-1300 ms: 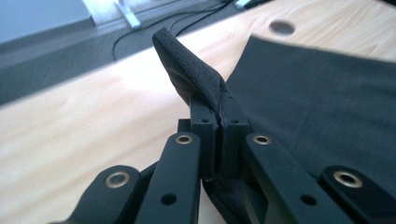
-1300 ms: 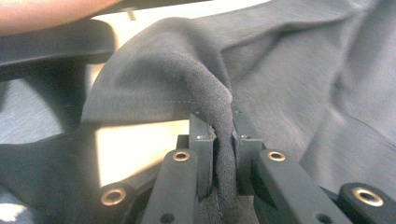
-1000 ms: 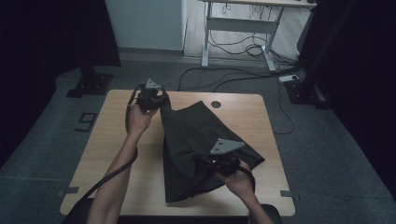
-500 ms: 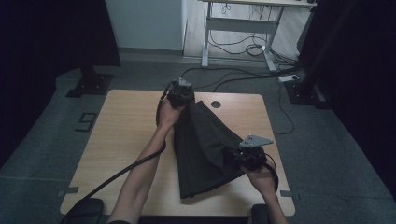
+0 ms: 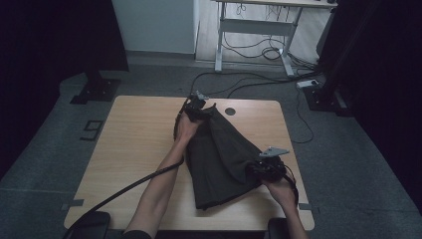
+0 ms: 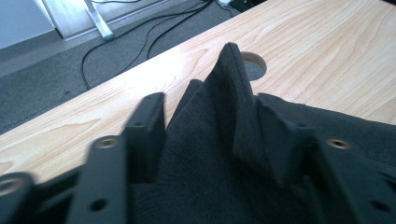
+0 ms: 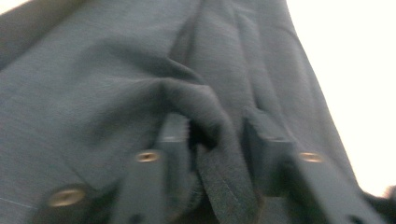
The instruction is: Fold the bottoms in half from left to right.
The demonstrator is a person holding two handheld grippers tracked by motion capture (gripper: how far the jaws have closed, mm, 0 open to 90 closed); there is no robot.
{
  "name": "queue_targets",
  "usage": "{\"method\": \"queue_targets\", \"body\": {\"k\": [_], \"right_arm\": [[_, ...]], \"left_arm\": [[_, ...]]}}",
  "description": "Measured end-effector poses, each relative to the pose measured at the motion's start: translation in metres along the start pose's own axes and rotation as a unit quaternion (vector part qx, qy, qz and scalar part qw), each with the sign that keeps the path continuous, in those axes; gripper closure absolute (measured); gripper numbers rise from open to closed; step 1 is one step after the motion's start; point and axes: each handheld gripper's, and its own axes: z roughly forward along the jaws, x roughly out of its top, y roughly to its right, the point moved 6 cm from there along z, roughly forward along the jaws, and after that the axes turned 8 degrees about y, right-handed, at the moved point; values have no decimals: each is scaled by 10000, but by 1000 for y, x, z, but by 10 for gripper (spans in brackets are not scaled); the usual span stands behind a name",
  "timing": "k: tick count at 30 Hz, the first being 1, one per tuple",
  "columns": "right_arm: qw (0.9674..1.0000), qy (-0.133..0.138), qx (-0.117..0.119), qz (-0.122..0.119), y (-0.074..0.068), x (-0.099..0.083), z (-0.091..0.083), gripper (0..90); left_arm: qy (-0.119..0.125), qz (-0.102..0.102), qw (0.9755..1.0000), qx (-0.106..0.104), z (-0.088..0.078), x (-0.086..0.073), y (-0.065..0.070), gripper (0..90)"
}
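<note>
Pale wooden worktop [image 5: 139, 149] carries the dark garment [image 5: 219, 154] at centre. Left tool [image 6: 210, 135] and right tool [image 7: 215, 140] have just been opening, cloth between slack jaws; next, withdraw and regrip.

Looks like a lab or recording studio set up for capture work, not a home. Beneath the left gripper [image 5: 198, 105], a plain light-wood table [image 5: 134, 134] with a round cable hole [image 5: 230, 111] just to that gripper's right. All around it, grey carpet floor [image 5: 54, 149]. Well beyond the gripper, a white-framed desk [image 5: 259, 25] with loose cables [image 5: 259, 52] under it and a power strip [image 5: 309, 83]. Far left and far right, black curtains [image 5: 45, 40] and dark stand bases [image 5: 94, 92]. Pale wall panel [image 5: 154, 25] behind.
</note>
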Motion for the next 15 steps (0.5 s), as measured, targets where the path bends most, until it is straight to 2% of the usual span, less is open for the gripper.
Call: {"method": "queue_targets", "body": {"k": [3,4,7,10,15], "right_arm": [[9999,6,-47,102,6,-5,-6,396],[9999,-2,-16,155,7,-7,-8,366],[9998,1,-58,195,10,-12,-16,323],[9997,43,-47,255,12,-14,-23,317],[9997,126,12,223,9,-6,-32,318]], "left_arm": [[10,63,10000,-43,-10,4,-1,281],[32,87,9999,-41,-13,5,-2,254],[85,-11,9998,-203,-24,6,-1,205],[108,-12,9992,-387,-35,2,3,170],[48,125,9986,-505,-47,-13,10,144]]}}
